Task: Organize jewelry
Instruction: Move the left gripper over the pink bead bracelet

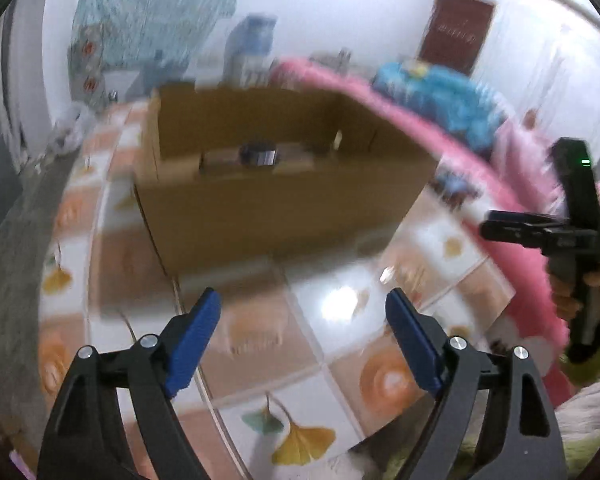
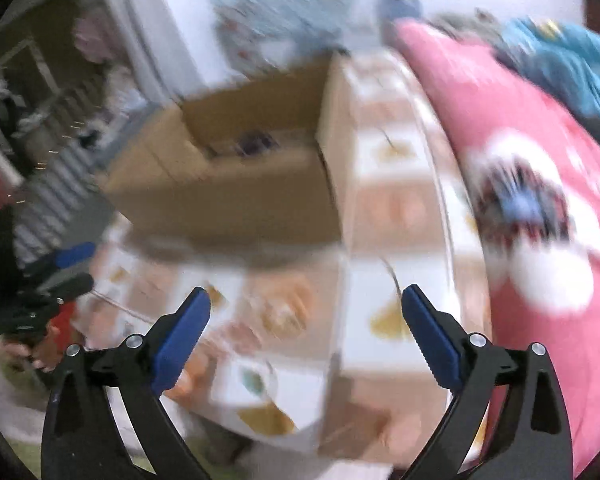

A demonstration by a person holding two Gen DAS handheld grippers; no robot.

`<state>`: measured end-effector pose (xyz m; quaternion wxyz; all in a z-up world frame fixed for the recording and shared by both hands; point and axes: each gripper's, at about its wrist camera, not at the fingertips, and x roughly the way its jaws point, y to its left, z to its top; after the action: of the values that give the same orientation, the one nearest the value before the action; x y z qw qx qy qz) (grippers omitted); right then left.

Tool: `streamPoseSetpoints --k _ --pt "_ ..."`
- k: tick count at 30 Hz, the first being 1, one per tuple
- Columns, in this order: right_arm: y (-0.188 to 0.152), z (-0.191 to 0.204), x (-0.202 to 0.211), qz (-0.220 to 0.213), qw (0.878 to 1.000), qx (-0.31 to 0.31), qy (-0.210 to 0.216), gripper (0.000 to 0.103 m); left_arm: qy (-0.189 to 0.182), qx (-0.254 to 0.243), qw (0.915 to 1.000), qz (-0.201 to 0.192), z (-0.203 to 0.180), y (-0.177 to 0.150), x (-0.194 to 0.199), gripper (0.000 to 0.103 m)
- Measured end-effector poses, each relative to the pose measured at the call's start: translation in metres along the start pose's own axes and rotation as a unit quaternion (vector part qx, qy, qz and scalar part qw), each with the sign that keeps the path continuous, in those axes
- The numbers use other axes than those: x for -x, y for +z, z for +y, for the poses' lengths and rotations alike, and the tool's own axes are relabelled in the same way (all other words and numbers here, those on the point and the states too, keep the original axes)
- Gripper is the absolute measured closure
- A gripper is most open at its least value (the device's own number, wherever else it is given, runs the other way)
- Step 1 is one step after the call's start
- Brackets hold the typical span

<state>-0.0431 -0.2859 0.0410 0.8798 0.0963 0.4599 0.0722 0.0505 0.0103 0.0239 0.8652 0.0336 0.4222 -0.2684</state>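
A tabletop [image 1: 340, 308] covered in a glossy cloth with orange and white squares and ginkgo leaves fills both blurred views. Over it the left gripper [image 1: 302, 334] has its blue fingers [image 1: 194, 342] spread wide with nothing between them, and the right gripper [image 2: 305, 332] stands just as wide and empty. Beyond both sits an open cardboard box [image 1: 268, 216]; a small dark item [image 1: 259, 155], too blurred to identify, lies inside. A pink blanket [image 2: 512, 128] borders the table.
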Motion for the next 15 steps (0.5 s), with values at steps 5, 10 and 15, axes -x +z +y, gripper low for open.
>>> streamPoseSetpoints --k 5,10,15 --pt "-0.027 0.008 -0.033 0.052 0.996 0.003 -0.066 0.011 0.023 0.005 0.9989 0.04 -0.007 -0.017 -0.032 0.02" --pt "-0.03 0.009 -0.042 0.048 0.996 -0.001 -0.074 0.008 0.043 0.027 0.9968 0.062 -0.003 -0.023 -0.049 0.02" --pt "-0.044 -0.001 -0.042 0.048 0.995 -0.01 -0.082 0.008 0.047 0.041 0.996 0.064 0.002 -0.029 -0.049 0.02"
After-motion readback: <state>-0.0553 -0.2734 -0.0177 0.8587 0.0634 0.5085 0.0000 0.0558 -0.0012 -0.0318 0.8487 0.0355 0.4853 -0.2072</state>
